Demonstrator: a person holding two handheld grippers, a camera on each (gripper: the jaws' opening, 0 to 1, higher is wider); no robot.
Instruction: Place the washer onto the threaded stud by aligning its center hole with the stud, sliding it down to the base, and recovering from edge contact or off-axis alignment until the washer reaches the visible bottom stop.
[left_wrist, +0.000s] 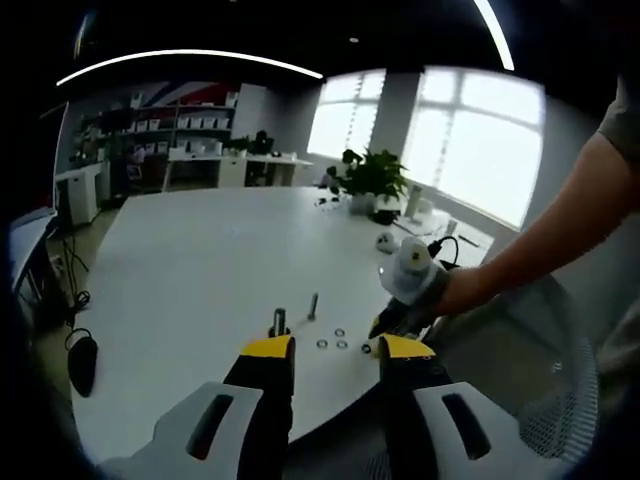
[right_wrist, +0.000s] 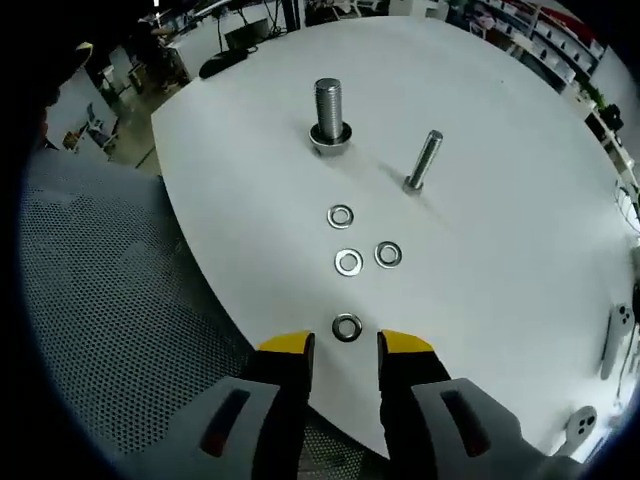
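Spanning a bright office, the white table (right_wrist: 520, 180) bears washers (right_wrist: 348, 262); both tools gape unladen.

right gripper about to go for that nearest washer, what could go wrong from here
1. The nearest washer lies flat close to the table edge; the open right gripper could nudge it off rather than lift it.
2. Three more washers lie loose close by; a sweep could scatter them.
3. Two studs stand ahead, a thick stud and a thin stud; a tilted washer may catch on the threads.
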